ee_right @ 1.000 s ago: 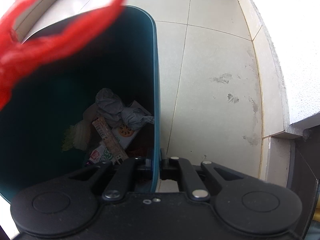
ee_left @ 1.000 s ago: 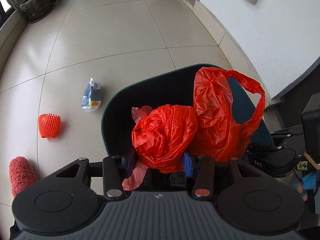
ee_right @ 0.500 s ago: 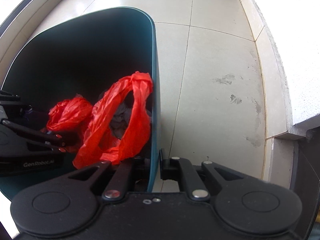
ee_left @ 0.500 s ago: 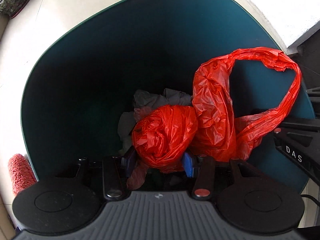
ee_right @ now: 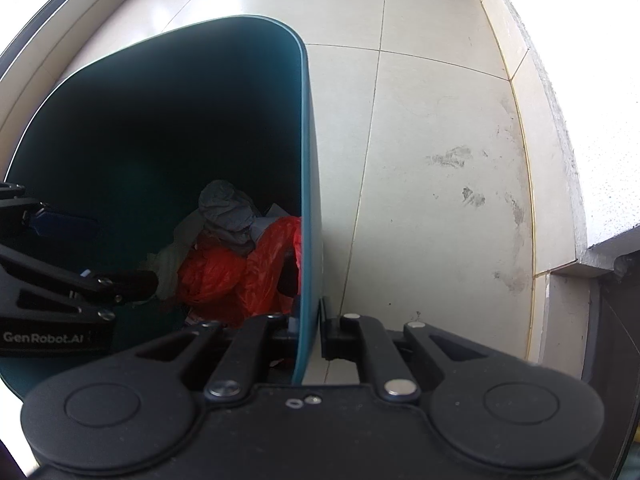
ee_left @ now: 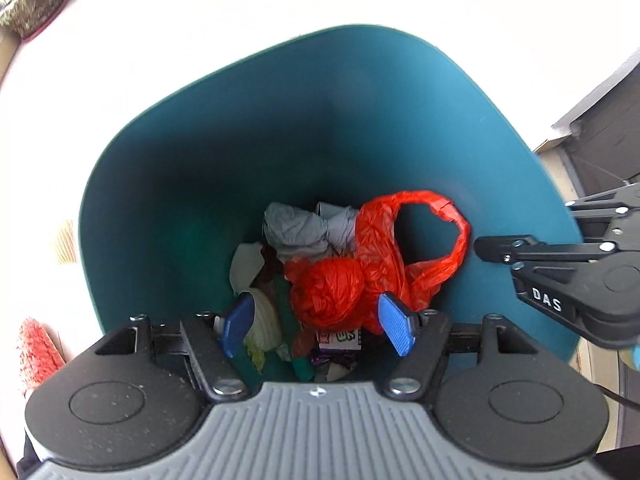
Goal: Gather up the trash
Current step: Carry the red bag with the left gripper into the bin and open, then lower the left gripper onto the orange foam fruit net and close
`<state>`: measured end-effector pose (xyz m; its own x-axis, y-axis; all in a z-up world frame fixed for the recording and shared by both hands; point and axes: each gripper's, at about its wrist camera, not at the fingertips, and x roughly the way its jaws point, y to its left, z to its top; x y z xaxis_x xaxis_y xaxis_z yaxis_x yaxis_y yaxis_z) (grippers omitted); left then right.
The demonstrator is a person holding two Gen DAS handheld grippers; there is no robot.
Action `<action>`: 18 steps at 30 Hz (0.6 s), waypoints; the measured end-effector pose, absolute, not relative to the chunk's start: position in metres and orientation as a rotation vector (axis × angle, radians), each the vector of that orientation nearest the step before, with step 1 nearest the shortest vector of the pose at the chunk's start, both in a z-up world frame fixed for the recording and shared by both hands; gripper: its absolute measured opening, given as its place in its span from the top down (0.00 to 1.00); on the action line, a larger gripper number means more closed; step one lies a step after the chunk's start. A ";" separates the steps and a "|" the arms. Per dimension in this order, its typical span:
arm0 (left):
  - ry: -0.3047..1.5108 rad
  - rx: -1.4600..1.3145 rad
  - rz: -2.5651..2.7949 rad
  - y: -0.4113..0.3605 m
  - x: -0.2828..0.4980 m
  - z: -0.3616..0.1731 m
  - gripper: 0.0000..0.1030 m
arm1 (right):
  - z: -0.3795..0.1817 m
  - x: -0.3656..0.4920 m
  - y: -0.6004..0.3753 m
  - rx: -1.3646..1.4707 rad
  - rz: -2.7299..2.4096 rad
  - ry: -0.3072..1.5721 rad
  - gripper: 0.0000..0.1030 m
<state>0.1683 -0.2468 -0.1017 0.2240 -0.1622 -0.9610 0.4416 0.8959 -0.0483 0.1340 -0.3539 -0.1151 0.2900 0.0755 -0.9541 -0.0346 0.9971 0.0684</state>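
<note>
The red plastic bag [ee_left: 360,276] lies knotted on the trash at the bottom of the teal bin [ee_left: 192,168], its handle loop resting against the right wall. Above it, inside the bin's mouth, my left gripper [ee_left: 316,322] has its jaws opening; the blue pads [ee_left: 238,322] stand apart and touch nothing. The right wrist view shows the bag [ee_right: 224,280] low in the bin [ee_right: 312,152] and my right gripper [ee_right: 310,326] shut on the bin's rim, one finger inside and one outside.
Grey crumpled paper [ee_left: 296,228], white scraps and printed wrappers lie under the bag. A red fuzzy object [ee_left: 38,352] lies on the floor left of the bin. A plant pot [ee_left: 32,12] stands far left. A wall ledge [ee_right: 600,248] borders the tiled floor on the right.
The left gripper moved down over the bin and spread its jaws. The red bag left the pads and dropped onto the trash. The right gripper kept still on the rim.
</note>
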 end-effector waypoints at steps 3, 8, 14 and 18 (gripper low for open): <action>1.248 0.234 -0.425 -0.240 0.165 -0.090 0.34 | -0.108 0.132 -0.360 0.064 0.083 1.261 0.93; 1.197 0.203 -0.408 -0.230 0.159 -0.068 0.33 | -0.091 0.125 -0.363 0.078 0.091 1.224 0.92; 1.131 0.097 -0.370 -0.197 0.160 -0.034 0.33 | -0.071 0.118 -0.362 0.077 0.086 1.171 0.92; 1.083 0.046 -0.318 -0.160 0.169 -0.020 0.27 | -0.070 0.118 -0.365 0.094 0.092 1.174 0.91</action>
